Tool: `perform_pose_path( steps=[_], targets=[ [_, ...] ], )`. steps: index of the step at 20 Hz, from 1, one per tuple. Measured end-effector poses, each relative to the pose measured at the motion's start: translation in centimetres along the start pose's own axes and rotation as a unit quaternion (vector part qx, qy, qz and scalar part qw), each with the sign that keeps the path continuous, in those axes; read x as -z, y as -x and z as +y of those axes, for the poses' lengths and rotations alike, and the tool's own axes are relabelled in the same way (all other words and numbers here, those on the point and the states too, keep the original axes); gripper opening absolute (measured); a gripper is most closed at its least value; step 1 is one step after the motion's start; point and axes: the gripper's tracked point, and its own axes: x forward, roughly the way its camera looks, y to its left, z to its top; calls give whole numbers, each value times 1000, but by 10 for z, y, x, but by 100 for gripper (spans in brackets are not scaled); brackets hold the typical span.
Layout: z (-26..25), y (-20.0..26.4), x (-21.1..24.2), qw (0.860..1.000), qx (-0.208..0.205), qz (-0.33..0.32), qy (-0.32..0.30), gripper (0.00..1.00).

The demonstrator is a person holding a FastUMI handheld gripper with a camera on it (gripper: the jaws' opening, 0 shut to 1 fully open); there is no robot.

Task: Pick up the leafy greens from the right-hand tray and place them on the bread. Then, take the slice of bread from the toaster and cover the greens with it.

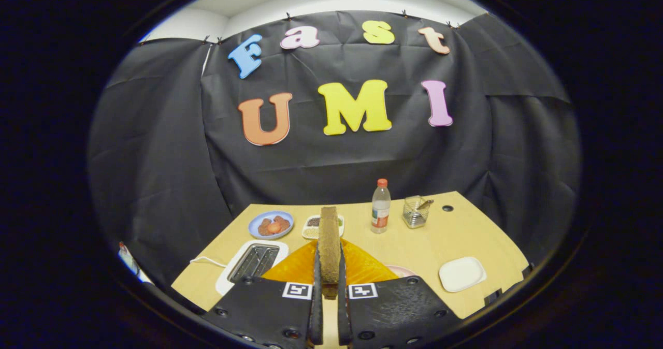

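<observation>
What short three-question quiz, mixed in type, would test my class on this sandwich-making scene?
1. True or false: the gripper is shut on the bread slice.
2. What stands beside the bottle? A) glass container B) kettle C) pan
3. Which appliance lies just left of the fingers?

Key: 1 true. 2 A. 3 the toaster, its slots empty.

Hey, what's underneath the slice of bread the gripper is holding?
The gripper grips the bread slice upright. Under it spreads an orange mat, a pink plate edge beside. The fingers and bread cover whatever lies directly below.
</observation>
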Motion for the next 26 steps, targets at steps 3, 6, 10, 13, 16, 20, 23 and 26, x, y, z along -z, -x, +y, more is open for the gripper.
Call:
perform_pose_path(
  steps=[3,6,10,13,16,20,23,26],
  targets=[
    [-26,-15,23,1000,14,14,-5,11],
    [-48,-32,53,999,30,34,-7,11],
    [-60,-54,93,996,26,75,-34,11],
    [-65,-68,113,994,16,97,-55,11],
    [-64,-79,130,991,4,118,-66,11],
    [-71,-92,136,993,3,108,-56,11],
    [-81,-98,140,993,-1,105,-54,13],
    [-97,-103,147,992,8,112,-52,13]
  ],
)
